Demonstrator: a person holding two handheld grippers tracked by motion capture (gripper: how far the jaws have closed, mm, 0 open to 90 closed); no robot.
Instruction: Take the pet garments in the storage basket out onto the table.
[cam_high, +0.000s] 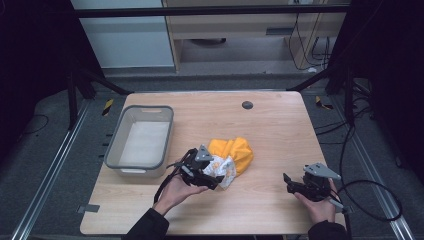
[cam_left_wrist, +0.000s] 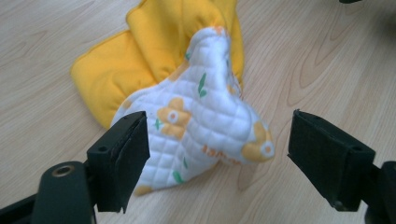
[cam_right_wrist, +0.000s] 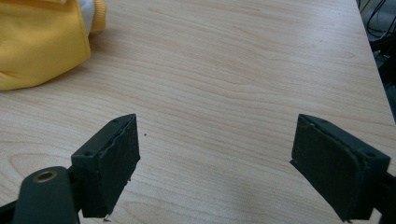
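Observation:
A crumpled cloth (cam_high: 232, 155), yellow on one side and white quilted with a flower print on the other, lies near the middle of the wooden table (cam_high: 275, 125). My left gripper (cam_high: 216, 176) sits at its near left edge. In the left gripper view the jaws stand wide apart around the white printed corner of the cloth (cam_left_wrist: 187, 107), and the left gripper (cam_left_wrist: 217, 149) is open, with its pads not pressing on the fabric. My right gripper (cam_high: 290, 184) rests at the table's near right, apart from the cloth. It is open (cam_right_wrist: 215, 149) over bare wood, with the yellow cloth (cam_right_wrist: 37, 46) far off.
A grey plastic bin (cam_high: 120, 160) with a white lining stands on the table's left side, close to my left hand. A small black round insert (cam_high: 247, 105) sits near the far edge. Cables lie on the floor at the right.

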